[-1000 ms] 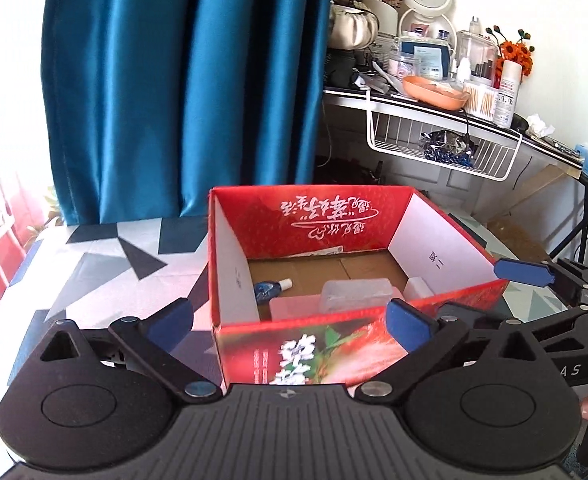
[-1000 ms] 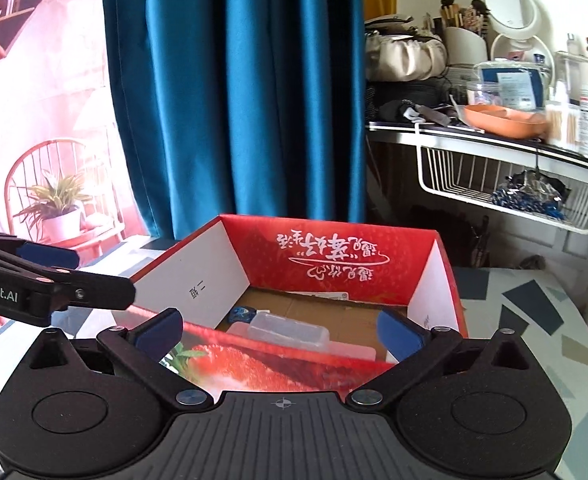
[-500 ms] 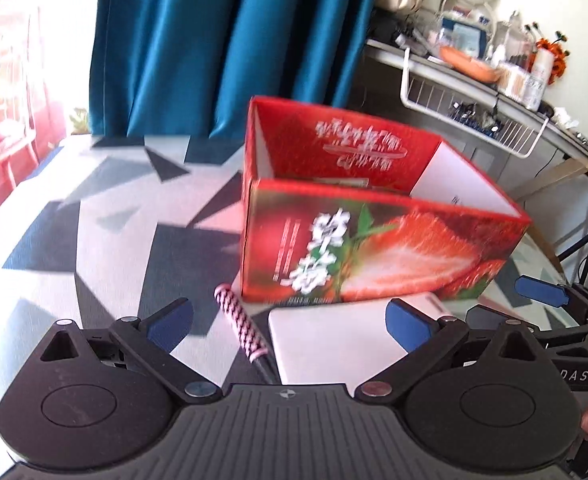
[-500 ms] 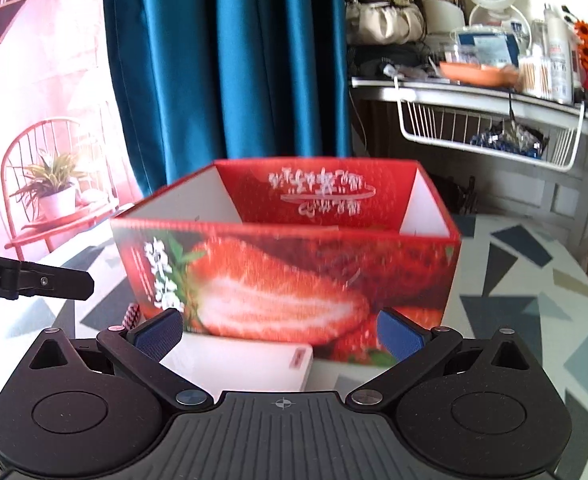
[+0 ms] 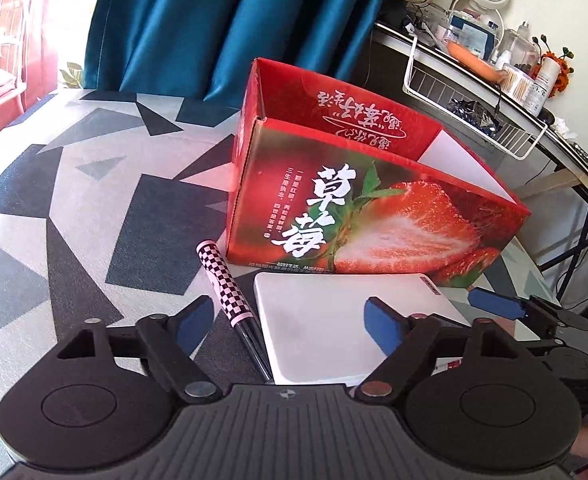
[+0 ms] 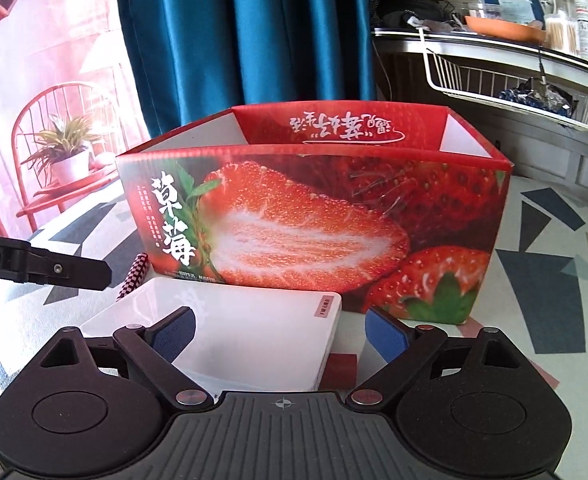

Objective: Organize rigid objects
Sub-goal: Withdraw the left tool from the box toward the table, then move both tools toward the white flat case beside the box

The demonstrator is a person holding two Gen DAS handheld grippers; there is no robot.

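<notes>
Lying flat: white glossy box [image 6: 254,340] | beside: checkered pen [image 5: 224,284] | behind: strawberry carton [image 6: 313,224]

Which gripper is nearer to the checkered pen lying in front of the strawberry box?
Left. The left gripper sits right over the checkered pen, which runs between its open fingers. The right gripper is off to the side, over the white box.

Before you, a red box [image 5: 357,216] carries a strawberry picture and white lettering. A pen [image 5: 224,284] wears pink-and-black checks. A flat case [image 5: 333,320] is plain white. The tablecloth [image 5: 74,200] shows grey, white and navy angular shapes; the curtain [image 5: 230,20] is teal.
</notes>
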